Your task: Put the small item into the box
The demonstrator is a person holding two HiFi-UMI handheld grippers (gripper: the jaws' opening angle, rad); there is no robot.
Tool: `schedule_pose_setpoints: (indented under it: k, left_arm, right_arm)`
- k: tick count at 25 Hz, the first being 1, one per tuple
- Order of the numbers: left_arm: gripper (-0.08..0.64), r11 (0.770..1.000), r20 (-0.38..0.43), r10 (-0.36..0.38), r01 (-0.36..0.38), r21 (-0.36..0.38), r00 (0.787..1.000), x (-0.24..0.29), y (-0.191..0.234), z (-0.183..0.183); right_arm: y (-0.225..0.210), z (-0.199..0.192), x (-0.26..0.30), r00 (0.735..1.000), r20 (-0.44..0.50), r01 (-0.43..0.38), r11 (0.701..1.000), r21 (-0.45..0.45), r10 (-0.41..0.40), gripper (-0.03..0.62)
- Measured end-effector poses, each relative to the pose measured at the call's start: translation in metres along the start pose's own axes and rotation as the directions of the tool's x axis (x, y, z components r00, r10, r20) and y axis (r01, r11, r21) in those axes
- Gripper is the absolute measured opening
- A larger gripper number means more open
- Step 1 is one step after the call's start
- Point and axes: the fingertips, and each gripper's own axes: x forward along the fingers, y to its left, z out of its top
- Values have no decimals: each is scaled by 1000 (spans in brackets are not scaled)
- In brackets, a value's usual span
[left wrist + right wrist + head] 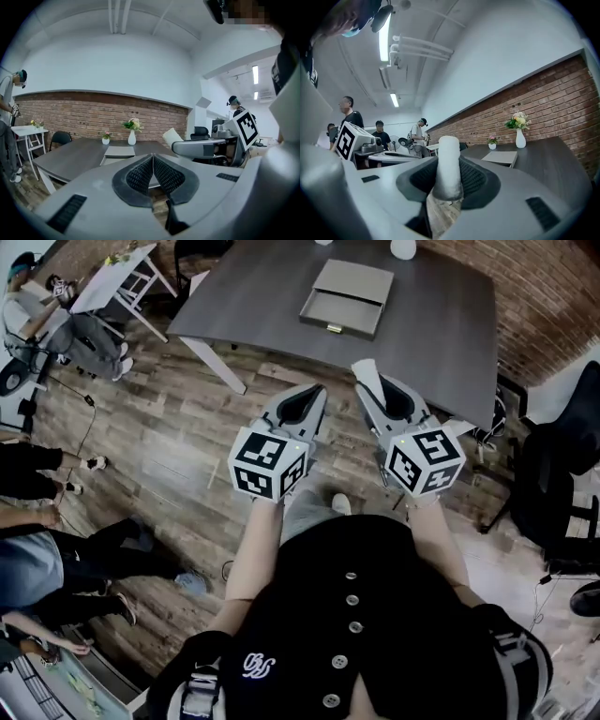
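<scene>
A flat grey box (346, 297) lies on the dark table (441, 324) ahead of me; in the gripper views the box (118, 152) (502, 157) sits near small vases. My right gripper (373, 388) is shut on a small white cylindrical item (448, 165) (366, 374), held upright between its pads short of the table's near edge. Beside it, my left gripper (309, 401) (153, 161) is shut with its ribbed pads pressed together and nothing between them. Both grippers hover over the wooden floor.
White vases with flowers (132, 131) (518, 131) stand at the table's far side before a brick wall. Black office chairs (562, 474) stand at the right. People (56, 549) stand at the left, and a white side table (112, 277) is at the far left.
</scene>
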Motion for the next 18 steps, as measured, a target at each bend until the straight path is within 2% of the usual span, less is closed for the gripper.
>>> schedule_pose_setpoints:
  k: [10,18]
  left_arm:
    - [17,995,-30,-96,95,-23,995,92,77,1]
    - [17,978,-10,-208,209,29,978,162,172,46]
  right_arm:
    - [-68,-7,75,993,-31,116,993,30,-115,132]
    - [-118,30,174,970,15,244,970,15,-245,132]
